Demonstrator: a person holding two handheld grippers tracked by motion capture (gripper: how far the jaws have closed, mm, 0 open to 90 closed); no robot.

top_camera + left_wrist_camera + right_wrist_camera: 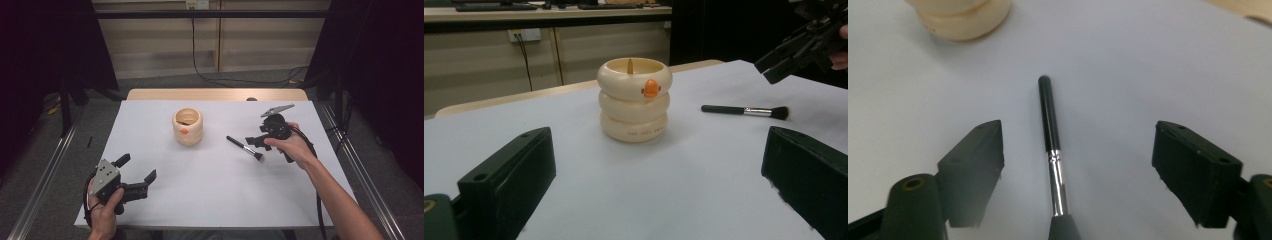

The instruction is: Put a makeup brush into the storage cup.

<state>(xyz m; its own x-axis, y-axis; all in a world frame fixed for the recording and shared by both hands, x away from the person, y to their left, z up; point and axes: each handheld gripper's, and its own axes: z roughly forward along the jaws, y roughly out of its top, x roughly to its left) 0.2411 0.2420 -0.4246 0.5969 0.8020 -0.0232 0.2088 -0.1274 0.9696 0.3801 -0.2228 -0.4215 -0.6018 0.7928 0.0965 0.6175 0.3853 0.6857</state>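
Note:
A black-handled makeup brush (244, 147) with a silver ferrule lies flat on the white table right of centre. My right gripper (253, 142) hovers just over its bristle end. In the right gripper view the brush (1050, 130) runs up the middle between the jaws of my right gripper (1078, 165), which stand well apart and touch nothing. A cream ringed holder (187, 126) with an orange duck beak stands upright near the table's middle. My left gripper (137, 167) rests open at the near left, aimed at the holder (634, 100), nothing between its fingers.
White sheet (200, 200) covers the table, with a wooden strip (215, 94) along the far edge. A thin stick tip (629, 63) pokes up inside the holder. Metal rails (360, 165) flank the table, and cables lie on the floor behind.

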